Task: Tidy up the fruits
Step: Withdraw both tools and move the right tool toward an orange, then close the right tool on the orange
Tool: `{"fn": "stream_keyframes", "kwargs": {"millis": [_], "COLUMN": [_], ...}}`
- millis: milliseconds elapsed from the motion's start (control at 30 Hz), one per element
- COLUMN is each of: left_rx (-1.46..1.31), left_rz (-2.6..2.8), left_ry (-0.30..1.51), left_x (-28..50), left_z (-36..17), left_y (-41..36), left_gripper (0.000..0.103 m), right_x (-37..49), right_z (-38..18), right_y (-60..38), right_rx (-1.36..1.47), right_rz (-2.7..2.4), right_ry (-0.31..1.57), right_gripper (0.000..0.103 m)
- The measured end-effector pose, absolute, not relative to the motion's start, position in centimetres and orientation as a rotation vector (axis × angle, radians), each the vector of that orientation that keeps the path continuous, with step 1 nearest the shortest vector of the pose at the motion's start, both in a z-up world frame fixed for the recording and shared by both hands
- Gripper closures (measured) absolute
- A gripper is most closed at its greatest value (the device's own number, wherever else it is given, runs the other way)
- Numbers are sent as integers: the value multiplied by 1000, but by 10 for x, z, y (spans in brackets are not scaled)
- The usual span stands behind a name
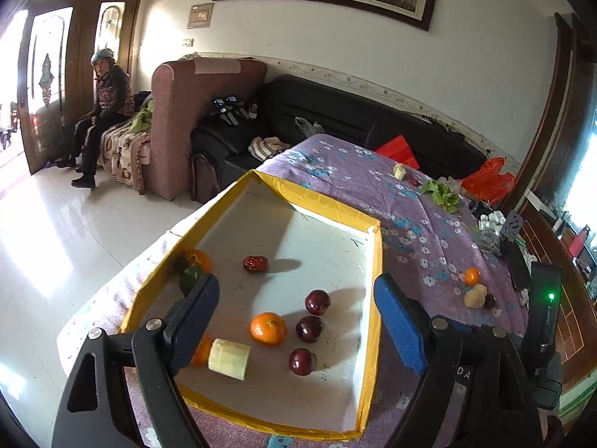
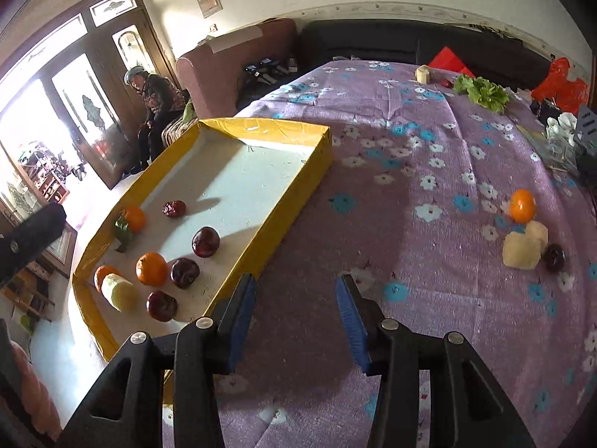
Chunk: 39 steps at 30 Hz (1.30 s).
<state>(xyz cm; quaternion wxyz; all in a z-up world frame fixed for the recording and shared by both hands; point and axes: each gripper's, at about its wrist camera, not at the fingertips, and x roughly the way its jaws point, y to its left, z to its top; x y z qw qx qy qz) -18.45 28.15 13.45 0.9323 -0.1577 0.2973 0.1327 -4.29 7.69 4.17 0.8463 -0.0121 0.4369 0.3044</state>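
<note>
A living room with a black sofa (image 1: 335, 112) along the white wall, a pink armchair (image 1: 194, 112) beside it, and a person (image 1: 108, 112) seated near the glass door. In front stands the desk (image 2: 410, 186) under a purple flowered cloth. At its far edge lie a lettuce leaf (image 2: 483, 91), a red bag (image 2: 563, 82) and a pale chunk (image 2: 423, 73).

The yellow-rimmed tray (image 1: 377, 261) sits on the left part of the desk and holds three dark red apples (image 1: 317, 301), an orange (image 1: 268, 328), a date (image 1: 256, 263), a peeled pale cylinder (image 1: 229, 358) with another orange touching its end, and a third orange against the left wall beside a green leaf.

The left claw (image 1: 296, 295) is spread wide and empty, hovering above the tray's near half, fruit showing between its fingers. The right claw (image 2: 296, 291) is also spread and empty, over bare cloth just beside the tray's right wall. Well apart to its right lie a loose orange (image 2: 522, 205), two pale chunks (image 2: 521, 250) touching each other, and a dark apple (image 2: 553, 257) just beside them
</note>
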Motion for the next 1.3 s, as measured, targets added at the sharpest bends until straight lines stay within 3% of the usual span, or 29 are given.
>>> {"fn": "stream_keyframes", "kwargs": {"millis": [300,367,433,467,700,900,1033,1300], "left_rx": [-294,-352,-408,-417,-360,-219,-203,-229], "left_rz": [474,574,604,624,361,132,81,98], "left_ry": [455,428,408,411,539,604,626,671], "left_x": [-222,-243,-258,-261,-216,-183,-176,-167], "left_z": [171,183,186,183,159,138,130,118], "left_y": [316,346,365,369,306,225,211,217], "left_gripper": [18,17,17,17,17,17,17,17], "right_x": [-65,-69,-71,-71,-43,0,39,83], "right_z": [53,62,65,62,57,82,76,39], "right_y": [90,90,85,83,40,-69,-125,-127], "right_rx": [-68,-69,-58,-53,32,113,181,209], "right_rz": [724,740,746,744,630,372,226,200], "right_ry": [880,853,830,826,856,812,863,930], "right_gripper": [50,45,31,30,31,32,51,52]}}
